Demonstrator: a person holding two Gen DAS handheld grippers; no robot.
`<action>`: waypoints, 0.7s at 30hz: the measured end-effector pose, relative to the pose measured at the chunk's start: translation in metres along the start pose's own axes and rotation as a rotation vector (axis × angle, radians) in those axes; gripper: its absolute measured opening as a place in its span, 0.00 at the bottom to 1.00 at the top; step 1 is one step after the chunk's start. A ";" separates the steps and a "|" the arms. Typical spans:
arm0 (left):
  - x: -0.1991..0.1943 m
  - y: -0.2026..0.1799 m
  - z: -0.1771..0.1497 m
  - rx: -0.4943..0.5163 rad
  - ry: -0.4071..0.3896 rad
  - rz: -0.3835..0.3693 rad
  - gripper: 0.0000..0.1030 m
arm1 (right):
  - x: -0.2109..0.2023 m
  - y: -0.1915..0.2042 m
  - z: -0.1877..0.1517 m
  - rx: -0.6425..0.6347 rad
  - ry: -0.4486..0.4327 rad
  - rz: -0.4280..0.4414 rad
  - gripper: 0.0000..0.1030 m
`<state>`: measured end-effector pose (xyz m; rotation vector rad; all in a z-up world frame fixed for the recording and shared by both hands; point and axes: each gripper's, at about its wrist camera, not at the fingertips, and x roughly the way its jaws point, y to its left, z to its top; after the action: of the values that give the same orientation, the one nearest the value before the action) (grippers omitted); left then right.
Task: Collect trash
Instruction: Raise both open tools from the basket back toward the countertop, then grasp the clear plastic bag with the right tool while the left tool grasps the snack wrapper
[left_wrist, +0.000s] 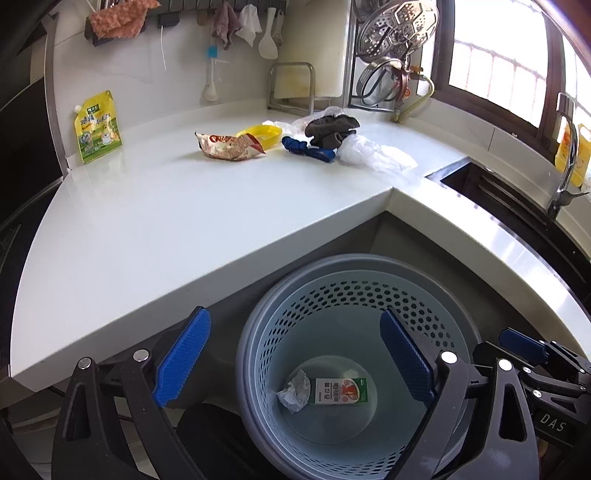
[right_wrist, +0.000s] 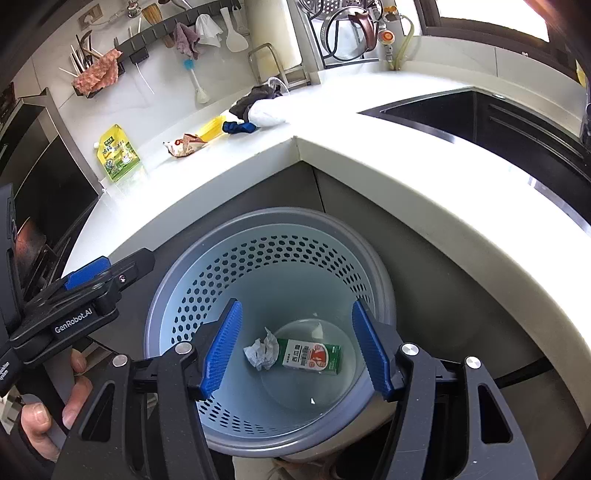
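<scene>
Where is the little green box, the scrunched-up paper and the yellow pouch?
green box (right_wrist: 311, 357), right wrist view, on its printed top face.
crumpled paper (right_wrist: 261, 352), right wrist view, on the middle of the wad.
yellow pouch (left_wrist: 98, 127), left wrist view, on its printed front.

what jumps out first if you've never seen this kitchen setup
The perforated grey bin under the counter corner, with a green and white carton and crumpled paper at its bottom. Both the left gripper and the right gripper hang open above it. More trash, including a crumpled snack wrapper, lies on the white counter.
</scene>
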<state>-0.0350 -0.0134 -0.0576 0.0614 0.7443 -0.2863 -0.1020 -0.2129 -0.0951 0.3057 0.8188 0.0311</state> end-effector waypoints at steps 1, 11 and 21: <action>-0.002 0.001 0.003 -0.004 -0.010 -0.002 0.91 | 0.000 0.000 0.003 -0.002 -0.007 0.000 0.59; -0.007 0.019 0.040 -0.047 -0.087 0.018 0.94 | 0.003 0.008 0.046 -0.053 -0.087 0.000 0.62; 0.015 0.046 0.091 -0.102 -0.144 0.087 0.94 | 0.025 0.014 0.106 -0.105 -0.157 0.003 0.66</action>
<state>0.0483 0.0131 -0.0031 -0.0232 0.6101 -0.1680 -0.0073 -0.2233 -0.0410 0.2073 0.6582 0.0520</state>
